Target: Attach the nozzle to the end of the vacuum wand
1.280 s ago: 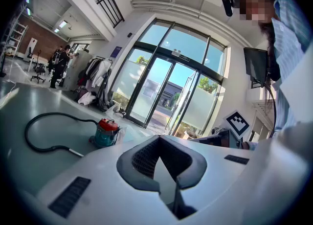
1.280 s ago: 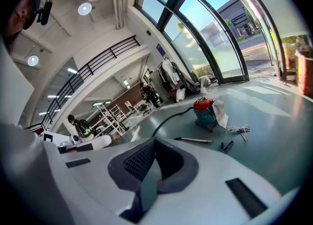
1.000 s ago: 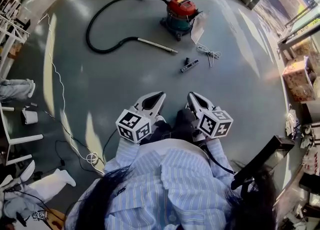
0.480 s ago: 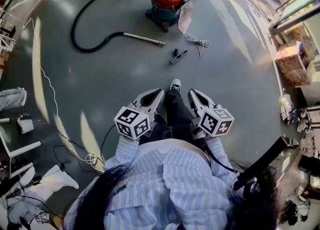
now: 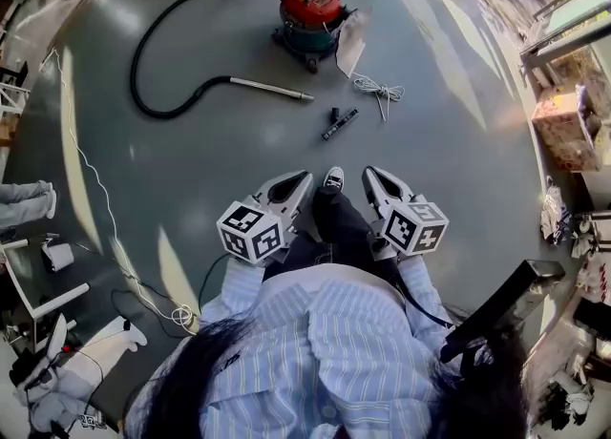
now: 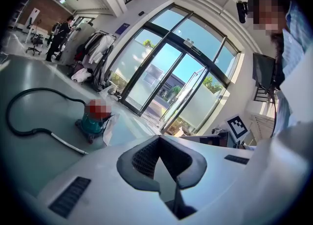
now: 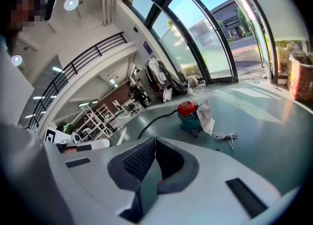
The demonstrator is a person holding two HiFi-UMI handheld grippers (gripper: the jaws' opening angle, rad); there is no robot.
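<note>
While nozzle (image 5: 340,123) lies near wand (image 5: 272,90), left tool (image 5: 306,178), right tool (image 5: 368,173) closed, empty.

The head camera looks steeply down from above. The other two look low across the floor (image 5: 191,160). All three see the far vacuum cleaner (image 5: 310,12).

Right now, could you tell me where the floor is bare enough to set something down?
Bare floor lies between the wand and the left gripper, and right of the coiled cord. Crowded around the vacuum and nozzle.
</note>
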